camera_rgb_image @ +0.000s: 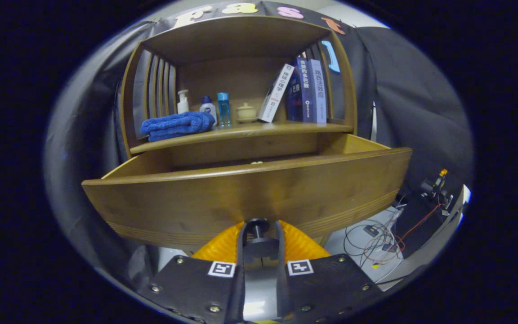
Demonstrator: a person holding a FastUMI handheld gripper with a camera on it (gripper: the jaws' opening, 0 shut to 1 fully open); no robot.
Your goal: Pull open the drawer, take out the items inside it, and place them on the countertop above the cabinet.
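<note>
The wooden cabinet's drawer stands pulled well out toward me, its front panel just ahead of my fingers. My gripper is shut on the drawer's small round knob, which sits between the fingertips at the panel's lower middle. The drawer's inside is hidden behind its front panel; only a small pale speck peeks over the rim. Above the drawer lies the countertop, a wooden shelf surface.
On the countertop rest a folded blue towel, a white pump bottle, two more bottles, a small lidded jar and several books. Cables and electronics lie on the floor at the right.
</note>
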